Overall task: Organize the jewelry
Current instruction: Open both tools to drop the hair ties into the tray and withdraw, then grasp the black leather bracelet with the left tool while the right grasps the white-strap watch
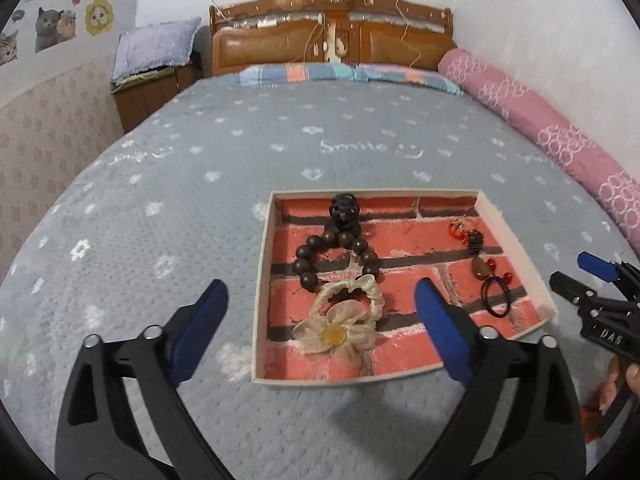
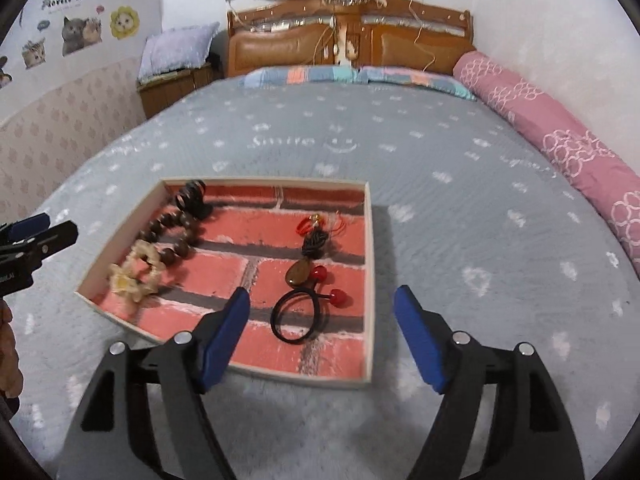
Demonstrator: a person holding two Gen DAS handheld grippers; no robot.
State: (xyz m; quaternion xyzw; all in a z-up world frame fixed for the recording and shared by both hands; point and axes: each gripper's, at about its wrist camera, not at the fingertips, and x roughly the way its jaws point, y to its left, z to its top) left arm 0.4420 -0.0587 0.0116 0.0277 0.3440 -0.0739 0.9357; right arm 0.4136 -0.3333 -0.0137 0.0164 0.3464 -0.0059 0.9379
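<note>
Jewelry all sits inside the tray (image 1: 516, 236), which lies on the bed (image 1: 200, 168).

Left gripper (image 1: 320, 320): jaws wide, nothing between the pads, hanging above the tray's near-left part. Straight below it lies the cream scrunchie (image 1: 340, 320), overlapping the near end of the bead bracelet (image 1: 336, 258). A dark claw clip (image 1: 343, 212) stands against the far wall, touching the bracelet.

Right gripper (image 2: 322, 332): jaws wide, empty, above the tray's near-right corner. Black hair tie (image 2: 296, 316) with red balls lies just below and between the jaws. Beyond it, a brown pendant (image 2: 300, 272) on a dark knotted cord (image 2: 314, 242) with red thread; pendant touches or nearly touches one red ball.

Judgement: sorting looks close to done, two groups, left and right.

Risks:
- Tray is shallow and light on soft bedding; a fingertip catching the near rim on withdrawal could tip it and spill items.
- Scrunchie overlaps the bracelet; lifting either may drag the other.
- Hair tie and pendant cord lie close; a loose pinch could take both.
</note>
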